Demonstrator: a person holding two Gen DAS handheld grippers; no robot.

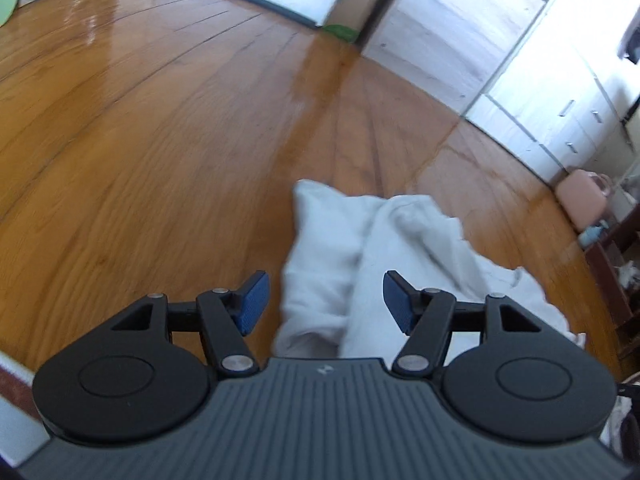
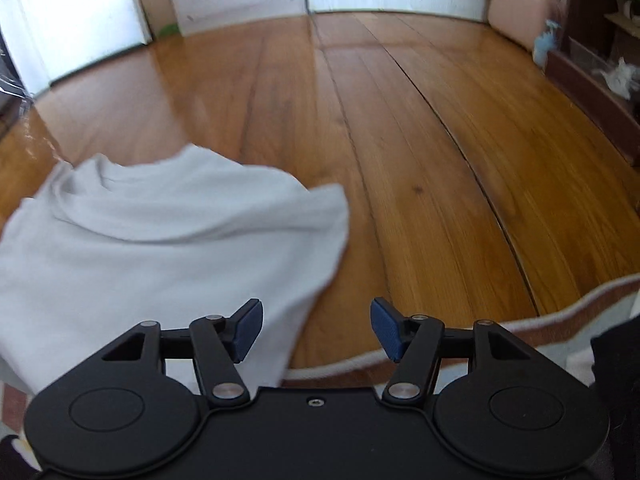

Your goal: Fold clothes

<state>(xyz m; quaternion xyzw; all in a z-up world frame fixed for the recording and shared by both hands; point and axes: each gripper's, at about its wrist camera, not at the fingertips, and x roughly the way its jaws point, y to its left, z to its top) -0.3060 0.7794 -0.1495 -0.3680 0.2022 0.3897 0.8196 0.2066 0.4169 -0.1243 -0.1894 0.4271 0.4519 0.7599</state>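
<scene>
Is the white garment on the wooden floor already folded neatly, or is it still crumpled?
Crumpled. The white garment lies bunched on the wooden floor, with loose ridges and uneven edges. Both grippers, left and right, are open, holding nothing.

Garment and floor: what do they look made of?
Garment: soft white fabric, likely a cotton knit; matte, falls in rounded folds. Floor: wood planks with a glossy finish; visible grain, seams, and window glare. Both views are motion-blurred, so the weave cannot be told.

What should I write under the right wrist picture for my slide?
Open right tongs hover over a rumpled white garment lying on the wooden floor.
</scene>
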